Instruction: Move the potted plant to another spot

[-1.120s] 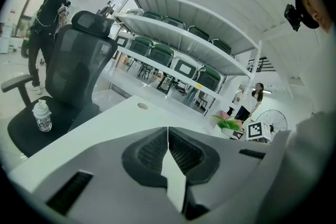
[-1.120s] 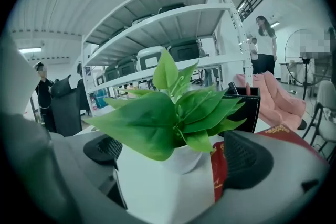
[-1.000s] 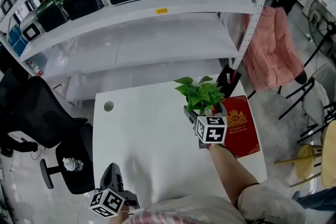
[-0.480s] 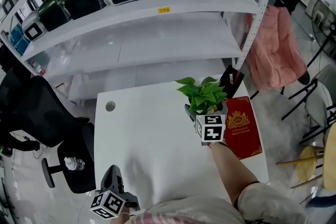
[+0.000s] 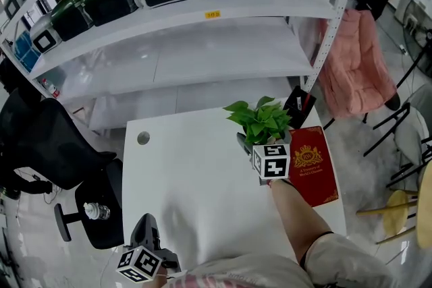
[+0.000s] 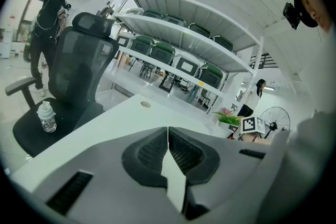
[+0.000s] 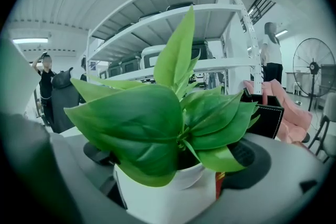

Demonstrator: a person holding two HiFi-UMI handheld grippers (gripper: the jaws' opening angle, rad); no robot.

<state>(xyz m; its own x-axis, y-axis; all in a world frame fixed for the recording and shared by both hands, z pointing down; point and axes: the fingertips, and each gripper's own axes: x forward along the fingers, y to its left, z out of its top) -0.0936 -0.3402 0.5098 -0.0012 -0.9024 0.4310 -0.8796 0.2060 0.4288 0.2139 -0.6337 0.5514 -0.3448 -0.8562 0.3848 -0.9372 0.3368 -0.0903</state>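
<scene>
Jaws: right gripper [image 5: 262, 142] still clamping potted plant [image 5: 260, 121], hardly moved beside red book [image 5: 316, 175], left gripper [image 6: 168, 150] closed

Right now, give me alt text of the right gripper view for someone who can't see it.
The right claw grips the potted plant, its white pot low in the frame and broad green leaves filling the middle. Behind it stand white shelves holding cases, a black box and a floor fan.

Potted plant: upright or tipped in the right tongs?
Upright. The potted plant sits level between the right tongs, its leaves pointing up.
</scene>
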